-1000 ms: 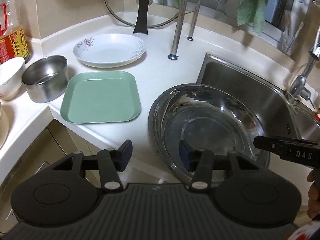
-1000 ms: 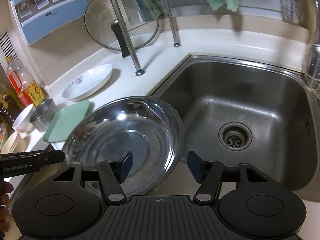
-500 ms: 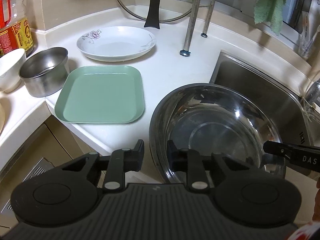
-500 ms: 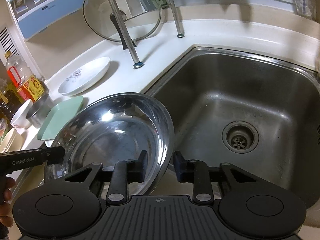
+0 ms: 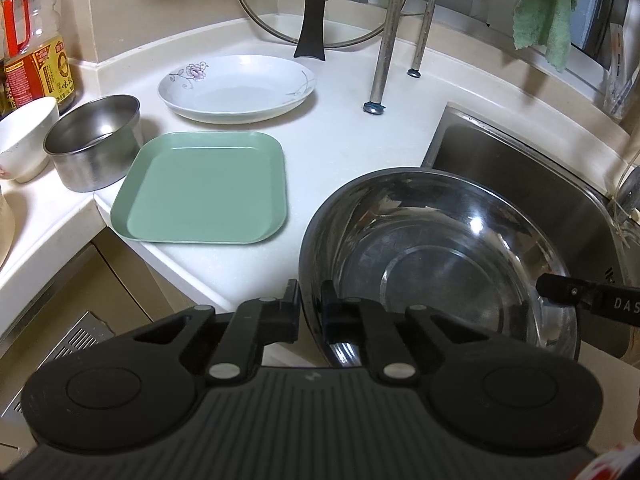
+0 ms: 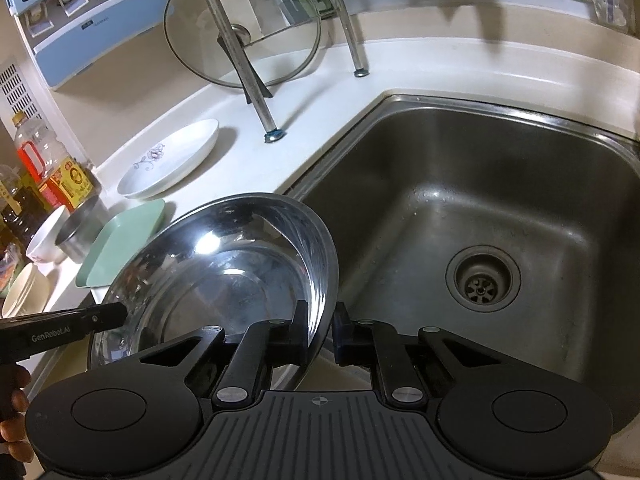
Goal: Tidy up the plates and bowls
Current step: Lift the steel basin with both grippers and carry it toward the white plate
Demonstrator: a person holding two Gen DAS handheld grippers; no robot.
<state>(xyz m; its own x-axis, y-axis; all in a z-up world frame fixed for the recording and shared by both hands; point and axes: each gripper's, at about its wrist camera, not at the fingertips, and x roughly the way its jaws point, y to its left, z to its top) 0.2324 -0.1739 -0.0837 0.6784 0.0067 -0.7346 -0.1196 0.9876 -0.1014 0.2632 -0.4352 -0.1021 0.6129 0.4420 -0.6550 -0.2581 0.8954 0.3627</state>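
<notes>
Now, step: steel bowl (image 5: 440,256) is being gripped at two rim points for a two-handed lift.
Bowl place: on the worktop (image 5: 344,148) edge, just beside the sink (image 6: 500,200), part of it overhanging the basin.
Left hand-held gripper (image 5: 310,312): clamped on the near rim, one finger inside the wall and one outside.
Right hand-held gripper (image 6: 320,330): jaws closing, rim wall between them; full pad contact cannot be confirmed.
Lift advice: right clamp should be seated before any lift; both sides to be raised together and level, since thin polished rim is judged slippery.
Likely target: green plate (image 5: 204,188), white plate (image 5: 236,88) and small steel bowl (image 5: 94,142) sit to the left; clearance over them should be kept.
Change vs earlier: both jaw pairs were wide and clear of the rim a second ago; both views are now closer to the bowl.
</notes>
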